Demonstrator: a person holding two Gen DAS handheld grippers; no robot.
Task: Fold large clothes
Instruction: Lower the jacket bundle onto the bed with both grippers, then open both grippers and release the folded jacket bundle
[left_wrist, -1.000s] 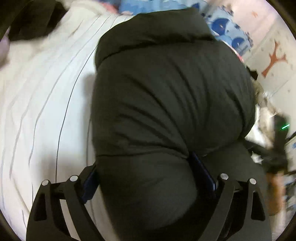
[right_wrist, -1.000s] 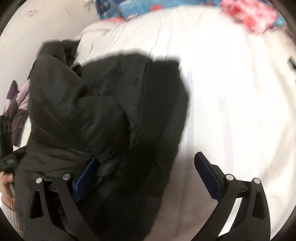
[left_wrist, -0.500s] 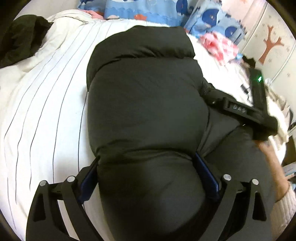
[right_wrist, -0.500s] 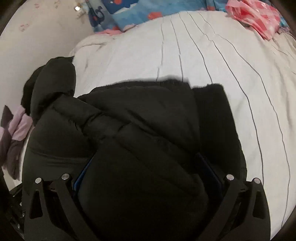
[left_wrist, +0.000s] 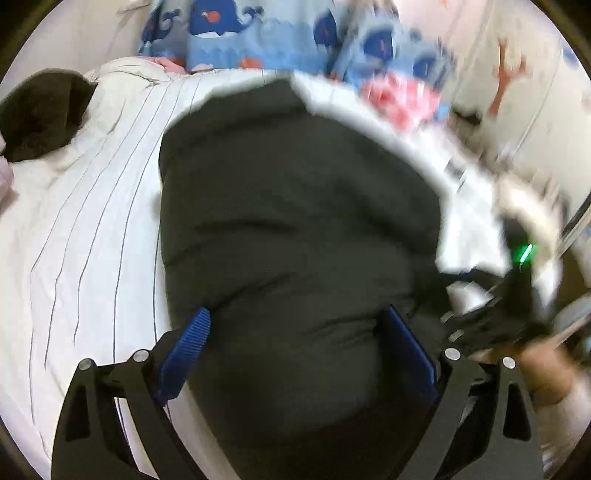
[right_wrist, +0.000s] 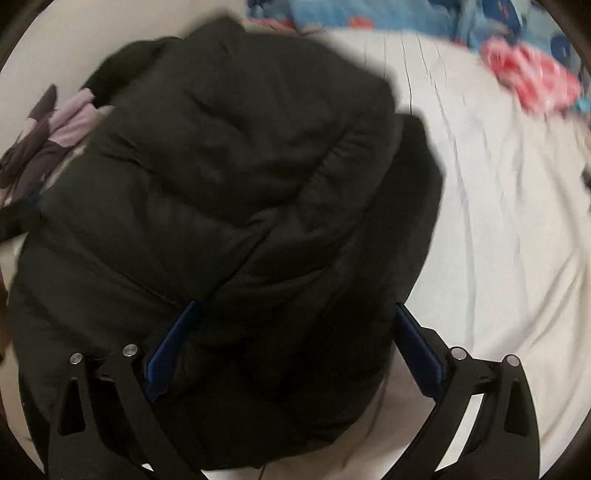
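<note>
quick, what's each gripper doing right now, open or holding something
Left gripper: jaws wide apart, clamped on a thick bunch of the black puffer jacket.
Right gripper: jaws wide apart, gripping a bulky fold of the same jacket.

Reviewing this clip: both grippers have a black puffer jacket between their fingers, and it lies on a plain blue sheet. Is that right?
Not quite. The sheet is white with thin dark stripes, not plain blue; the left wrist view shows it best. The rest holds: the left gripper and the right gripper each have the black puffer jacket between their fingers.
</note>
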